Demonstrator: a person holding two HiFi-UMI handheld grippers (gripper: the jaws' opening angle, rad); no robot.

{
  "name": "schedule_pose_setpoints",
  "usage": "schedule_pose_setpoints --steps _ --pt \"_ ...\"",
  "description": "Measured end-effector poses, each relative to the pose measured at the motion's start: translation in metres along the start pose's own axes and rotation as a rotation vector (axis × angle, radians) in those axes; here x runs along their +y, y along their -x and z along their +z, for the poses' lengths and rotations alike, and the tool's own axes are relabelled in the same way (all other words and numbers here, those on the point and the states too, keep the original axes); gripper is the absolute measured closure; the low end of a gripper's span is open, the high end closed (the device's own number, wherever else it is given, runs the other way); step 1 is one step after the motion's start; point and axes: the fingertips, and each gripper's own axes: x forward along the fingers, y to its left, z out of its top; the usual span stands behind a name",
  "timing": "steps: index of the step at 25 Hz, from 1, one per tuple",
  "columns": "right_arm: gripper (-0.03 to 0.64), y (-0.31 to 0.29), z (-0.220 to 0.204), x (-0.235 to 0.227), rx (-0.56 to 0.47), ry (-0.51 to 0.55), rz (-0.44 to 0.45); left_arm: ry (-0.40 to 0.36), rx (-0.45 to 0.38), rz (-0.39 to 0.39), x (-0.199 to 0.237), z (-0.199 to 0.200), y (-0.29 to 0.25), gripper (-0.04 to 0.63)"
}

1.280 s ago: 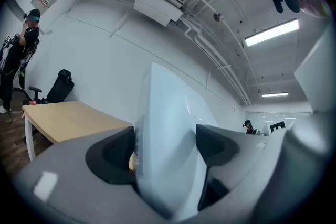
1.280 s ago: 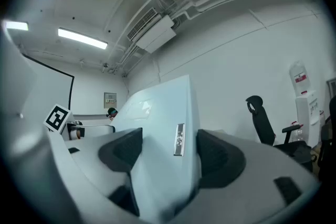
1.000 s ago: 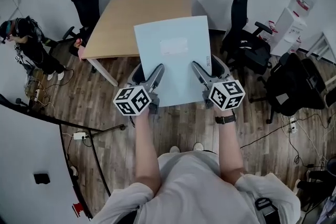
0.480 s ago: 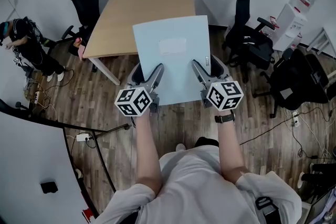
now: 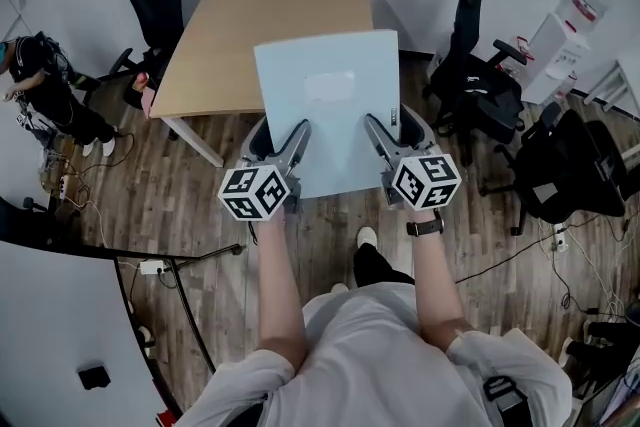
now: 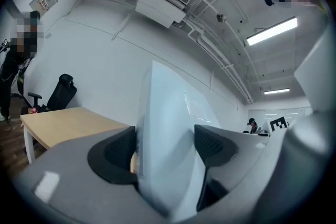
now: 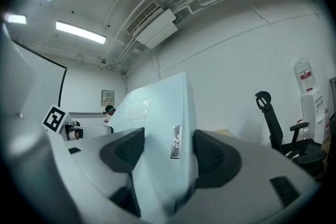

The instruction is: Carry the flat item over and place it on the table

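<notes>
Left gripper point(image 5: 293, 143) and right gripper point(image 5: 380, 140) are each clamping jaws tight on the near edge of the flat panel point(image 5: 328, 105), which is hanging in air near the bench point(image 5: 240, 25); uneven pull between the 2 is risking a twist and slip.

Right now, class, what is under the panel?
In the head view, the panel covers the table's near right corner and a patch of floor. Whatever lies on those covered parts cannot be seen.
</notes>
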Motion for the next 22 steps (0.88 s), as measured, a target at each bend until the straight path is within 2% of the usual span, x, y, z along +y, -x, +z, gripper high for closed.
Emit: schedule_pose_setpoints --steps 3,8,11,16,22 --pt "0.316 -0.029 0.003 -0.022 0.009 -0.026 0.009 0.024 0.007 0.02 0.014 0.004 -0.029 0.245" --pt "0.316 -0.079 0.011 -0.067 0.117 -0.106 0.023 -0.054 0.045 0.061 0.022 0.025 -0.087 0.249" --pt "0.316 -0.101 0.016 -0.093 0.125 -0.136 0.011 -0.05 0.082 0.068 0.028 0.028 -0.124 0.245" --pt "0.316 -0.137 0.03 -0.147 0.134 -0.108 0.019 -0.012 0.092 0.085 0.031 0.03 -0.188 0.244" --pt "0.316 -0.15 0.03 -0.178 0.142 -0.075 0.027 0.009 0.071 0.077 0.031 0.015 -0.221 0.243"
